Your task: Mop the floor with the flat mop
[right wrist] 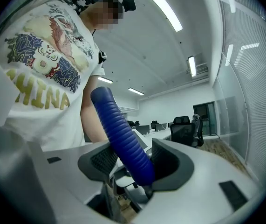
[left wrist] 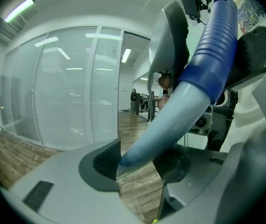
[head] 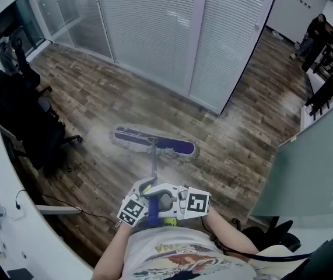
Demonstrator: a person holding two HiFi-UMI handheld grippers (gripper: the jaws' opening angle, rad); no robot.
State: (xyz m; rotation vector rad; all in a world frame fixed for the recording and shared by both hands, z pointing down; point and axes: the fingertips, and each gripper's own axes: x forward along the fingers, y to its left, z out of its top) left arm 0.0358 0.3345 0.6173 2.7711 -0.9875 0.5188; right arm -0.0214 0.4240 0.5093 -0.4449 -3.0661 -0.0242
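The flat mop head [head: 154, 144], blue with a pale fringe, lies flat on the wooden floor in the head view, ahead of me. Its thin pole [head: 154, 167] rises toward my body and ends in a blue ribbed grip [head: 153, 207]. My left gripper [head: 146, 196] is shut on the pole's pale lower section [left wrist: 170, 120], just under the ribbed grip [left wrist: 214, 45]. My right gripper [head: 161, 203] is shut on the ribbed grip [right wrist: 123, 139], which crosses between its pads [right wrist: 105, 158]. Both grippers sit close together, right in front of my stomach.
A black office chair [head: 23, 118] stands at the left beside a curved white desk [head: 14, 197] with a cable [head: 55, 202]. Glass walls with blinds [head: 172, 34] close off the far side. A grey-green partition [head: 312, 168] stands at the right, and a person [head: 315, 31] is far back.
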